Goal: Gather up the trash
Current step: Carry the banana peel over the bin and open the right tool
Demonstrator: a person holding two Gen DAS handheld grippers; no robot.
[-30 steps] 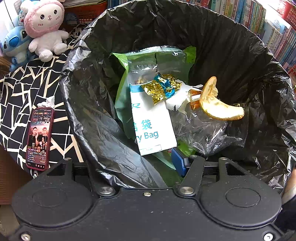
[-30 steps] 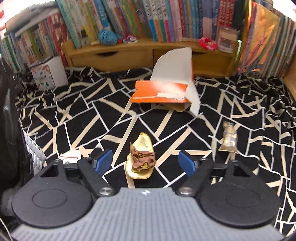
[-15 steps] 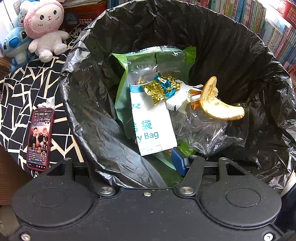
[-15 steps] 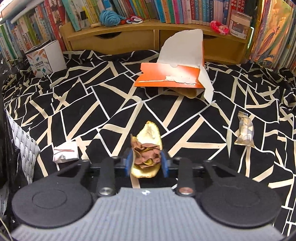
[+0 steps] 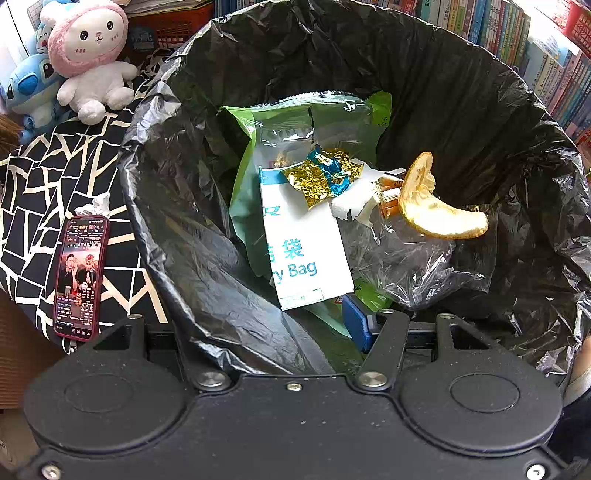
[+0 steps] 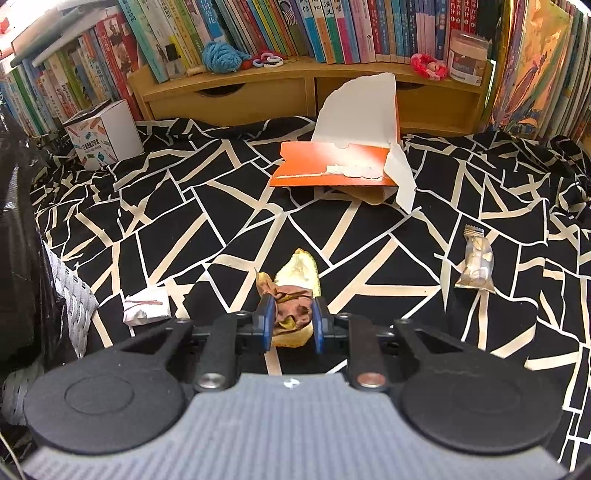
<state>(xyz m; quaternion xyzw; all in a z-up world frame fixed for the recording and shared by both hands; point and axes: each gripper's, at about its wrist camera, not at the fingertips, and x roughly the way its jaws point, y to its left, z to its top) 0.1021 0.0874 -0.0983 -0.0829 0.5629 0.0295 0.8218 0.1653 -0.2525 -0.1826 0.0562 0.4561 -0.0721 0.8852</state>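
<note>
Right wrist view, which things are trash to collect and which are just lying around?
Trash: peel between the closing right gripper pads, torn box, wrapper, crumpled paper.
Lying about: white carton, yarn, books.

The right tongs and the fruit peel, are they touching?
Touching. The right wrist view shows the closing right tongs with both blue pads pressed against the sides of the fruit peel.

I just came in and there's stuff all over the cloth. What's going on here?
Someone is tidying up trash with a gripper in each hand. The right gripper is closing its jaws on a piece of fruit peel lying on the black-and-white cloth. The left gripper holds the rim of the black trash bag, which already has wrappers and another peel inside. A torn orange box, a small snack packet and a crumpled paper remain on the cloth.
</note>
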